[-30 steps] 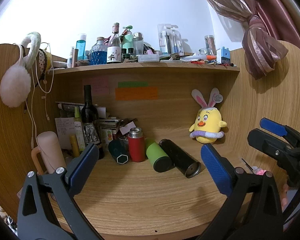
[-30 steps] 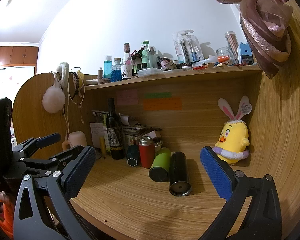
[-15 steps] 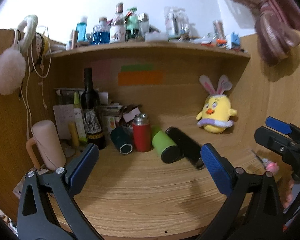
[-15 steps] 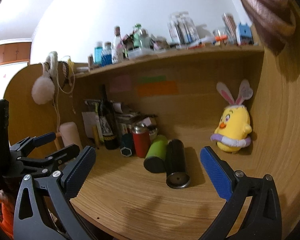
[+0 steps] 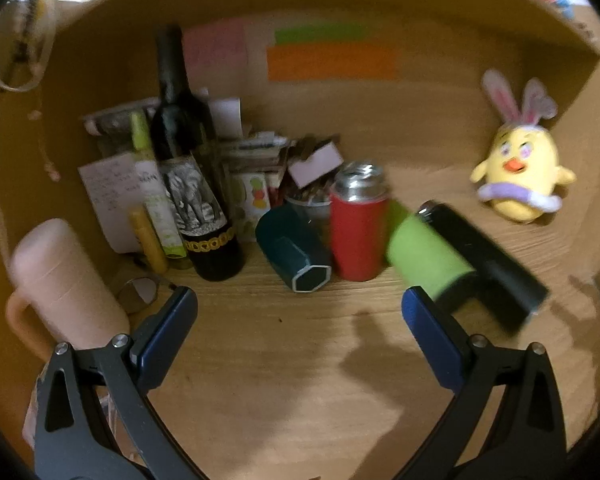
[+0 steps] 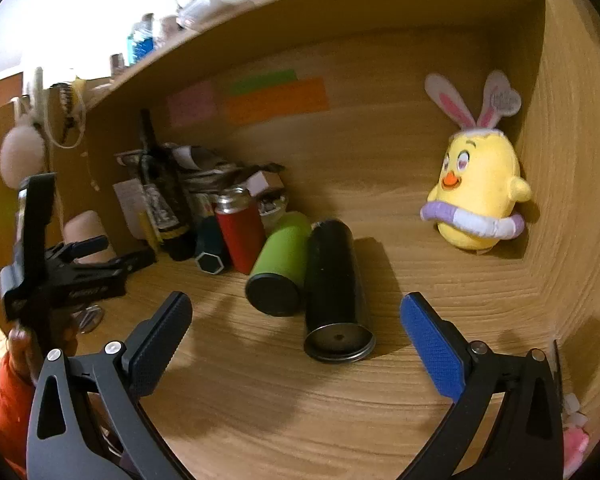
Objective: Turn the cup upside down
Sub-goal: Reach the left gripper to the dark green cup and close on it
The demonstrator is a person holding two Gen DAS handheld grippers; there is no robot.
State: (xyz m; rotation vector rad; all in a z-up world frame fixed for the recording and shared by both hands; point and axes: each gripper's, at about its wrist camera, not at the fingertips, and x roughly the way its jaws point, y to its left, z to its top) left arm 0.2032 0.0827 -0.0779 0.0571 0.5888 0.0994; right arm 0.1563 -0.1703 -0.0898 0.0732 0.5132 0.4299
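The black cup [image 6: 332, 280] is taken to be the one to flip, though several cups are present and the choice is only a judgement. It lies on its side on the tabletop [image 6: 300, 420], just ahead of the right claw [image 6: 296, 308] and slightly toward its right finger, with the round end facing the camera. Its side is touched by the green cup [image 6: 280, 264], also lying down, toward the left finger. Beyond these, a red cup [image 6: 240, 236] stands upright and a teal cup [image 5: 296, 252] lies beside it.

Over the last second both claws have been brought forward and tilted downward: the cups are seen larger and the upper shelf has nearly been lost from the left view. The cups themselves have not been moved. An approach is therefore judged to be under way, with no grasp made yet. Both the right claw and the left claw [image 5: 298, 298] are released, spread wide, with nothing between the pads.

An elephant picture is carried on the wine bottle [image 5: 192, 184] label; its lettering cannot be read. No writing can be made out on the pink, green and orange notes on the back wall. The heart tag on the plush chick [image 6: 476, 196] bears writing too small to read.
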